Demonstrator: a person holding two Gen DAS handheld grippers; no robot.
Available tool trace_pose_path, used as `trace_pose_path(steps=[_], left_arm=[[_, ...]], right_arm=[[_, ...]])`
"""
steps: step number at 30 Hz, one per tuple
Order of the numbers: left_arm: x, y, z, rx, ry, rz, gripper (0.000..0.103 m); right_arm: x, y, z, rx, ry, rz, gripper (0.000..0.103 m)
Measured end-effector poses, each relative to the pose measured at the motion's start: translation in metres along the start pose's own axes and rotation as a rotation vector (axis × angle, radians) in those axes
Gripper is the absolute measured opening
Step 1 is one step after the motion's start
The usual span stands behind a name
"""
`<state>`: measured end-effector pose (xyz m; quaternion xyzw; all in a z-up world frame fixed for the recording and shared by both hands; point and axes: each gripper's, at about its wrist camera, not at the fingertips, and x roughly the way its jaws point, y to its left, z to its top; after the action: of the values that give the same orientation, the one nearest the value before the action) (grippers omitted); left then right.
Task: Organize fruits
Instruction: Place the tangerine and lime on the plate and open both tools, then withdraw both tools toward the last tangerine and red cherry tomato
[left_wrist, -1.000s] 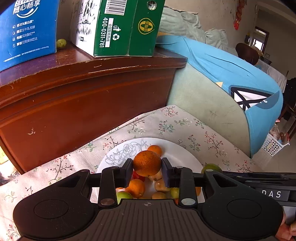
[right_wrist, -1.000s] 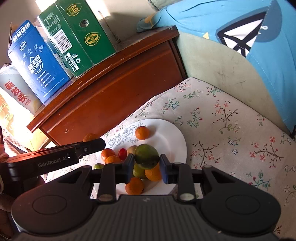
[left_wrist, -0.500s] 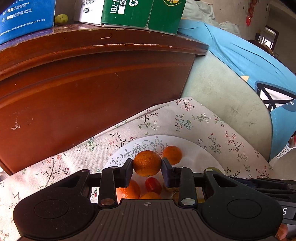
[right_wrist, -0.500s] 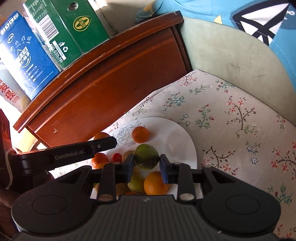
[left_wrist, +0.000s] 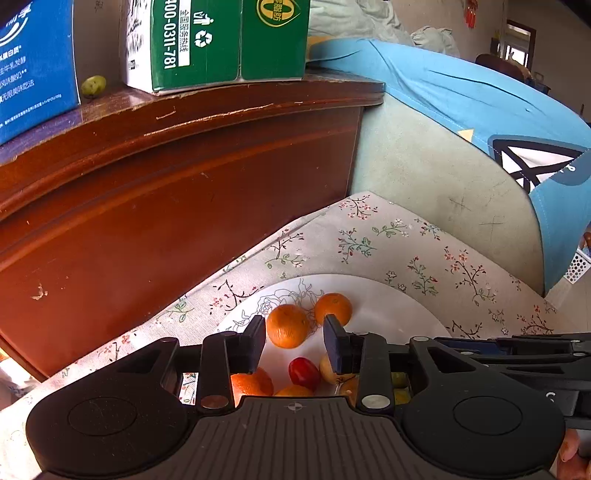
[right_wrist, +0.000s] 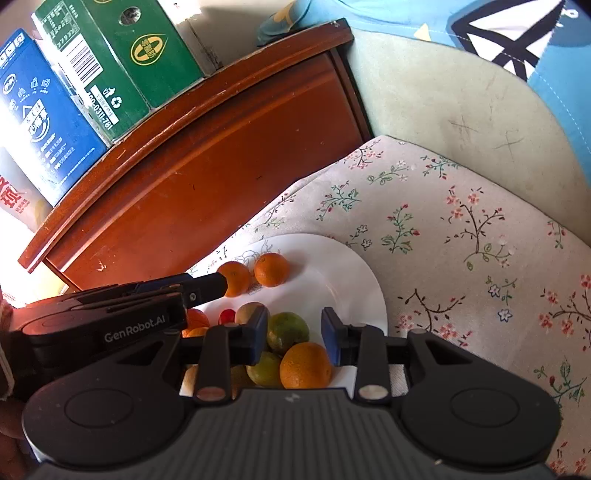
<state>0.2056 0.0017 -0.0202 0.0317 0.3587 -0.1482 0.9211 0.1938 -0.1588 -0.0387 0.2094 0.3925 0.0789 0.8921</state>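
Note:
A white plate (left_wrist: 388, 306) on a floral cloth holds several oranges, green citrus fruits and a red cherry tomato (left_wrist: 303, 371). My left gripper (left_wrist: 294, 332) is low over the plate's far side and its jaws are opening. An orange (left_wrist: 287, 325) rests on the plate between them, with a gap beside each pad. A second orange (left_wrist: 333, 308) lies just behind it. My right gripper (right_wrist: 293, 325) is over the plate's near right part, its jaws also opening. A green citrus (right_wrist: 287, 332) sits between them, clear of the right pad. The left gripper (right_wrist: 218, 286) reaches in from the left.
A dark wooden cabinet (left_wrist: 147, 221) rises right behind the plate, carrying a green carton (left_wrist: 214, 40), a blue carton (left_wrist: 33, 62) and a small green fruit (left_wrist: 93, 86). A pale green seat back (left_wrist: 424, 177) draped with blue cloth borders the floral cloth (left_wrist: 406, 251) at the right.
Both grippers came down toward the plate. Each pair of jaws has parted, so the orange and the green citrus are no longer squeezed and now sit on the plate.

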Motion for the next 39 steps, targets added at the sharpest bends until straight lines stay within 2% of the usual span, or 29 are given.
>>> trace_pose_path(steps=[13,25,34,39], left_arm=[[-0.033,-0.015,-0.006,0.021,0.02,0.032,0.036],[-0.072,-0.026,-0.021,0.023,0.026,0.044,0.036],[-0.088,-0.034,-0.036,0.034,0.048,0.057,0.036],[-0.094,-0.035,-0.043,0.024,0.061,0.039,0.036]], right_arm=[[-0.041,-0.001,-0.005,0.022,-0.022,-0.029,0.045],[-0.078,0.004,-0.016,0.022,-0.045,-0.022,0.045],[-0.099,0.003,-0.03,-0.007,-0.042,-0.023,0.048],[-0.107,-0.004,-0.038,-0.026,-0.029,-0.035,0.048]])
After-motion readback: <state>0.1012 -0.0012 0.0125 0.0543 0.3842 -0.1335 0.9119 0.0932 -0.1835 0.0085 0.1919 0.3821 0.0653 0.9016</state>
